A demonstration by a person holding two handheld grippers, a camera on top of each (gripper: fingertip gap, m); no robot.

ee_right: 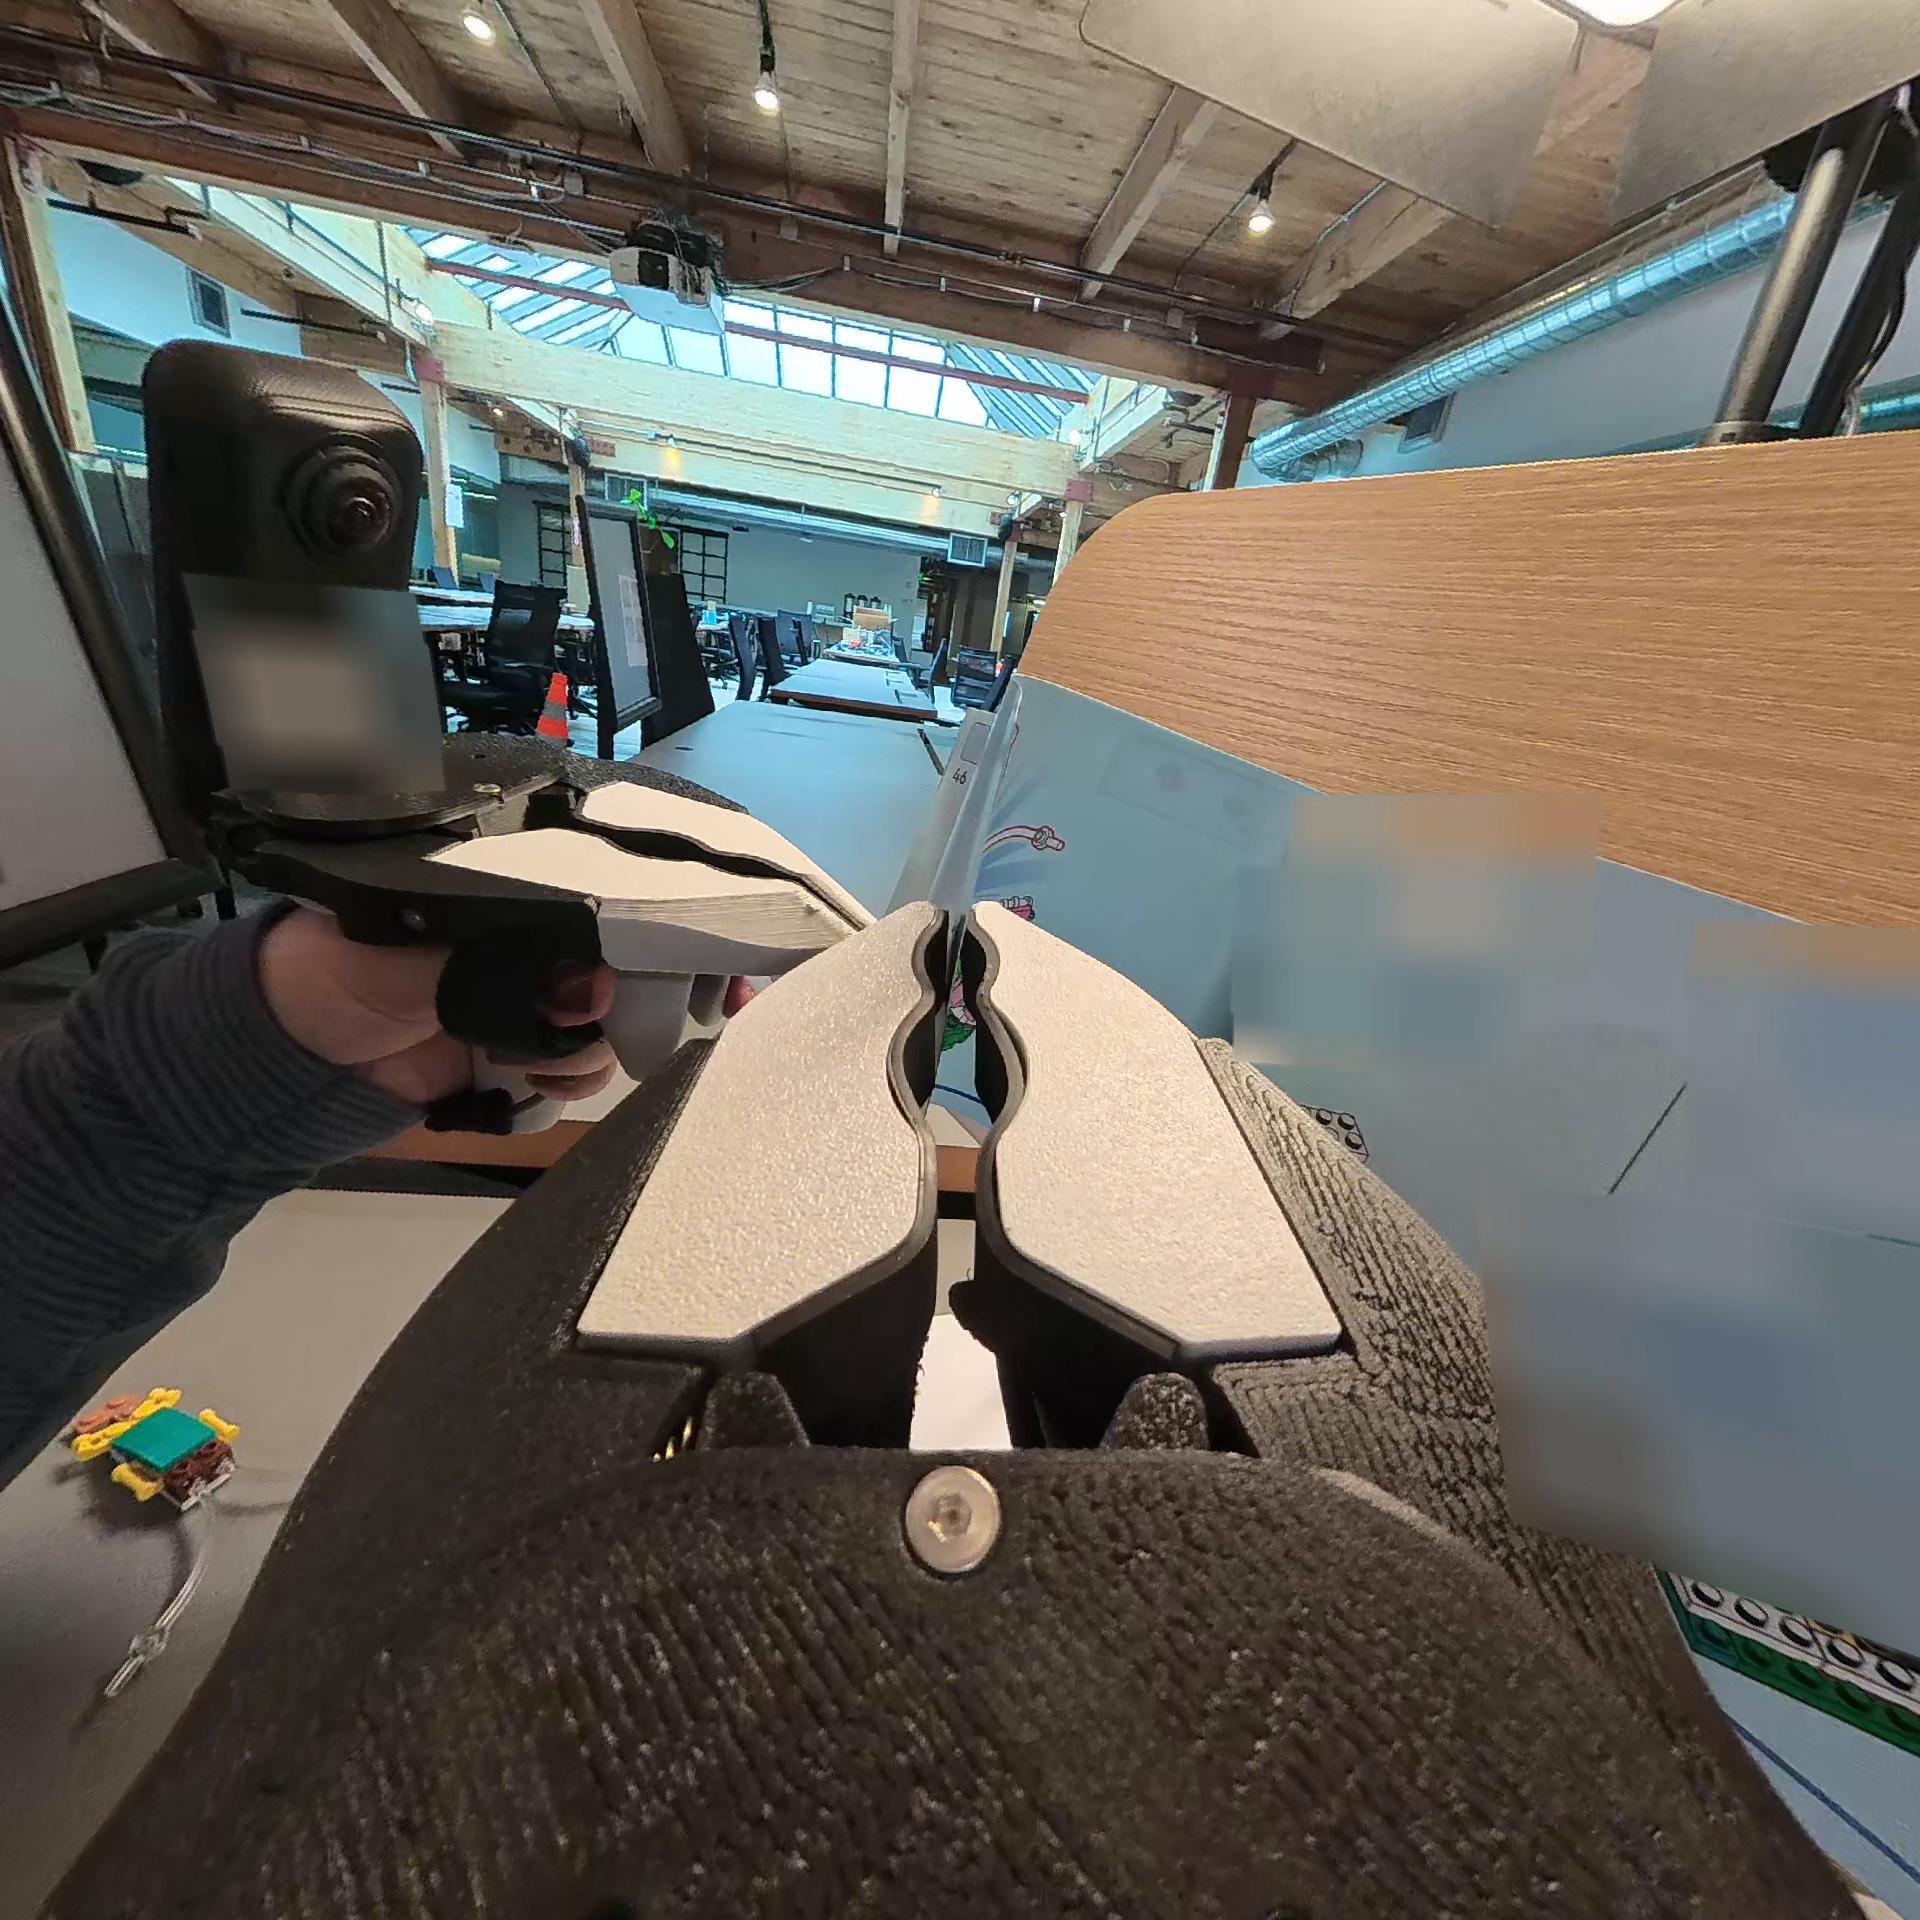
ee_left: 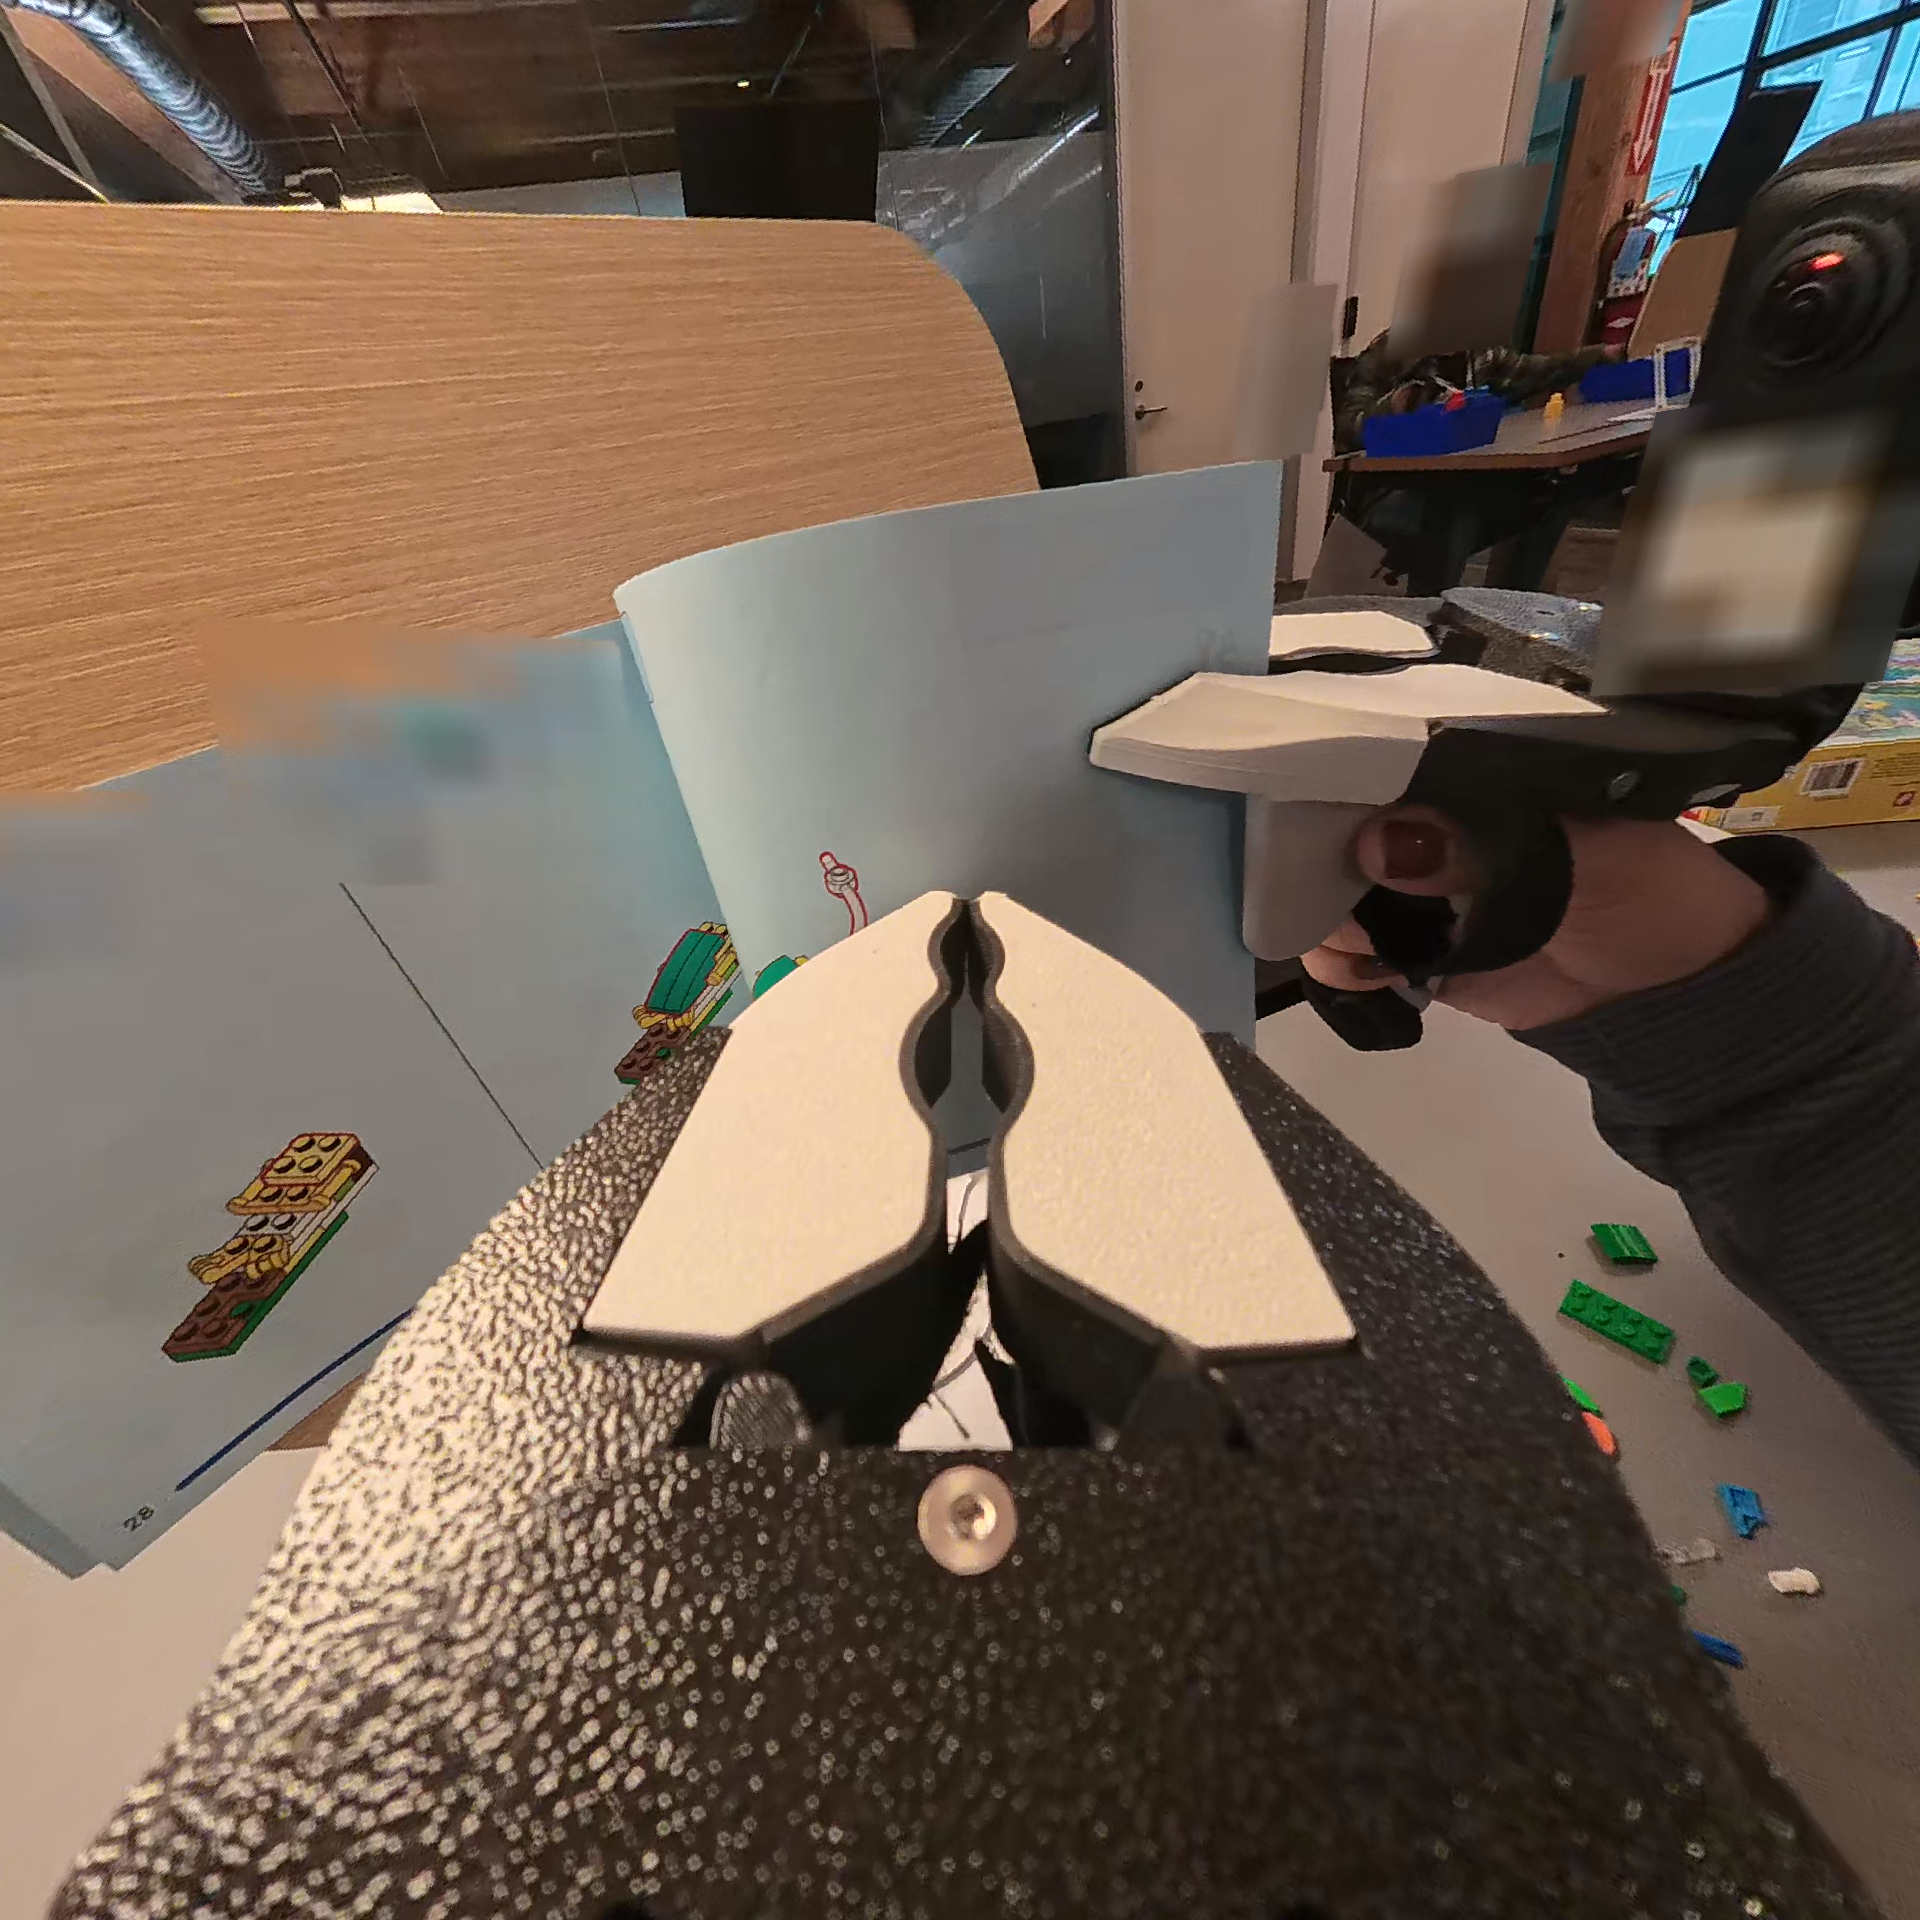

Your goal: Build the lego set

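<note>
A light blue instruction booklet lies open against a wooden panel. One of its pages stands up, curled. My right gripper is shut on that page's outer edge, which shows edge-on between its fingers; it also shows in the left wrist view, held by a hand. My left gripper is shut, with nothing visible between its tips, just in front of the raised page; it shows in the right wrist view next to the page. A small part-built model in green, yellow and brown sits on the table.
Loose green, blue, orange and white pieces lie scattered on the grey table at the right. A yellow box stands behind the right hand. The wooden panel rises behind the booklet. A clear small part lies near the model. There is about 4 cm between the tips of the two grippers.
</note>
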